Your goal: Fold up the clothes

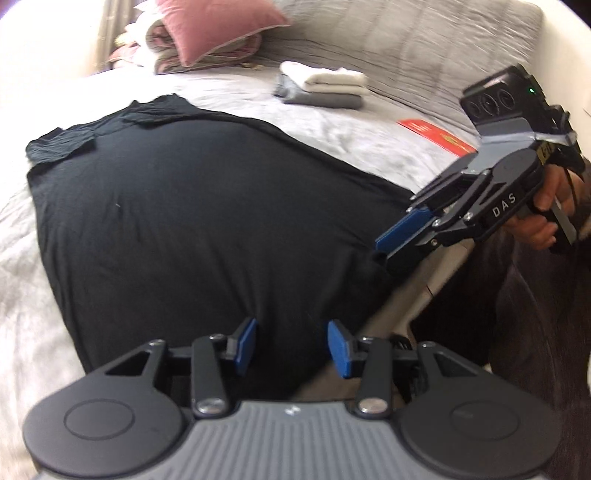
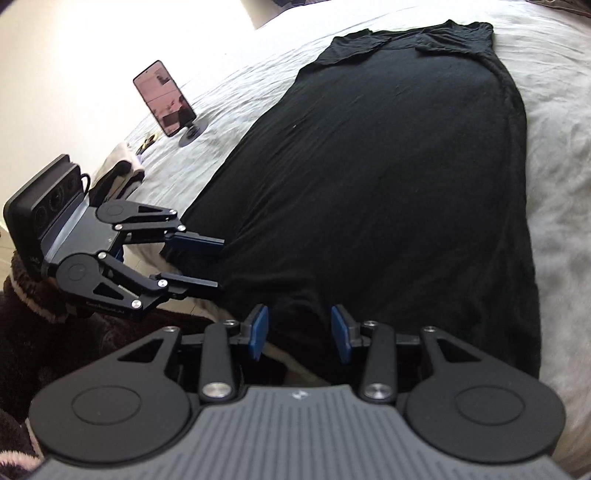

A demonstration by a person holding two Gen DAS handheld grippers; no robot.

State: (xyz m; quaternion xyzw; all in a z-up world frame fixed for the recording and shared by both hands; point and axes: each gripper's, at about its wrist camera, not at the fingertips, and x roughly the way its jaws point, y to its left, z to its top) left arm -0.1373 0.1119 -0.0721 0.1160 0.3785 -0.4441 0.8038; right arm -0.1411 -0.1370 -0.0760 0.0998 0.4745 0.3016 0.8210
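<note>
Both wrist views — shared black shirt (image 1: 192, 221)

black garment (image 1: 192, 221) | spread flat on bed | sleeves folded inward, far end

A bed (image 1: 332, 122) covered in a crinkly pale grey spread (image 2: 561, 110) is seen filling most of the room. A pink pillow (image 1: 214, 26) is propped at the far end. Strong daylight is blown out against a plain wall (image 2: 74, 55).
</note>
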